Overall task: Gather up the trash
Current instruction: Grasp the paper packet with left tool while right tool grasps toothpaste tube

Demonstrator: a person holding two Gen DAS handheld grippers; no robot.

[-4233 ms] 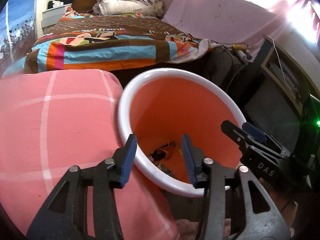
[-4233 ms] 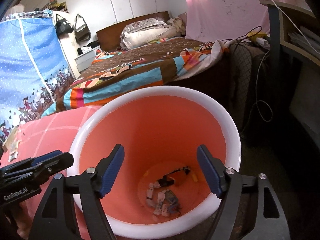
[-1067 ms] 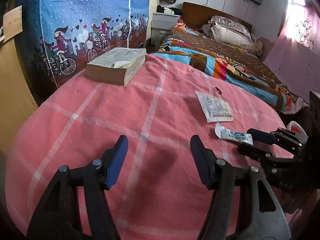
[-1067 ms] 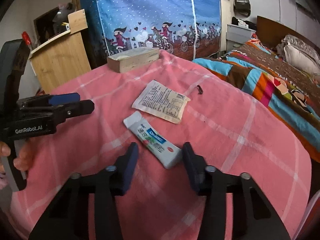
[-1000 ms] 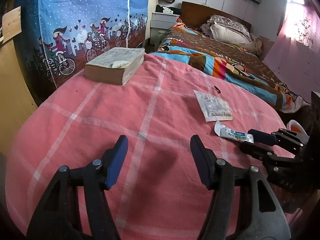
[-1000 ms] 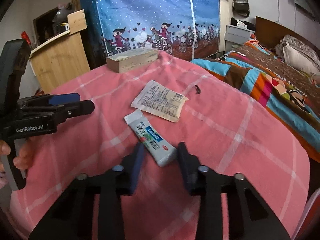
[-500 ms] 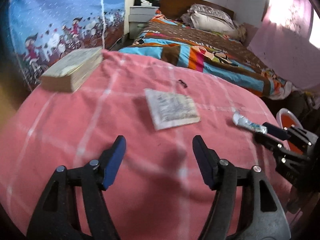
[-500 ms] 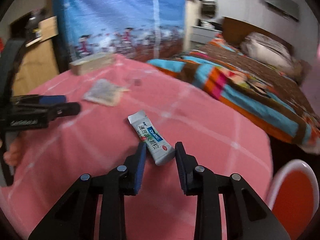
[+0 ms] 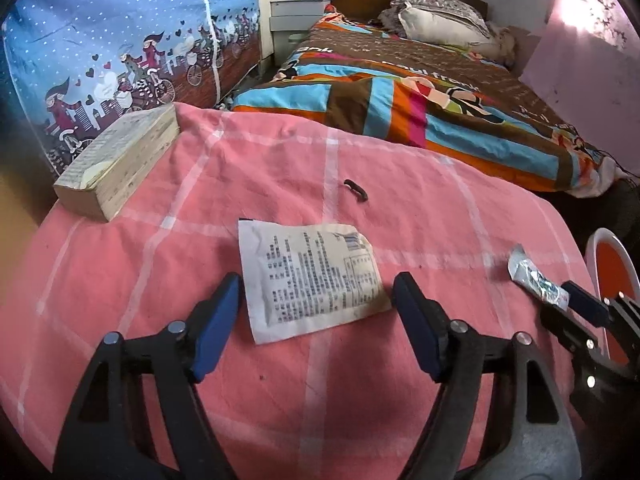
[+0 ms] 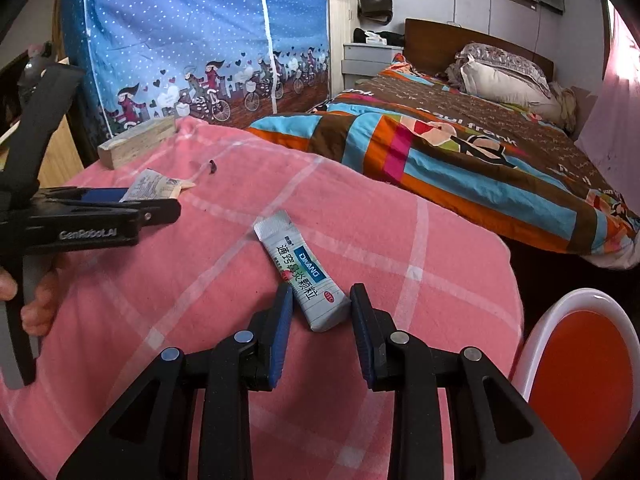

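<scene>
Over the pink tabletop (image 10: 200, 280), right claw (image 10: 322, 312) grips the sachet (image 10: 304, 276), bin-bound (image 10: 580, 360); left claw (image 9: 316, 320) hangs open around the paper packet (image 9: 312, 280), probably needing to close next.

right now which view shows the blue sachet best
The right wrist view: the sachet lies close and lengthwise, its printed face readable, one end between the right tongs. The left wrist view shows it only small and blurred at the right edge, partly behind those tongs.
</scene>
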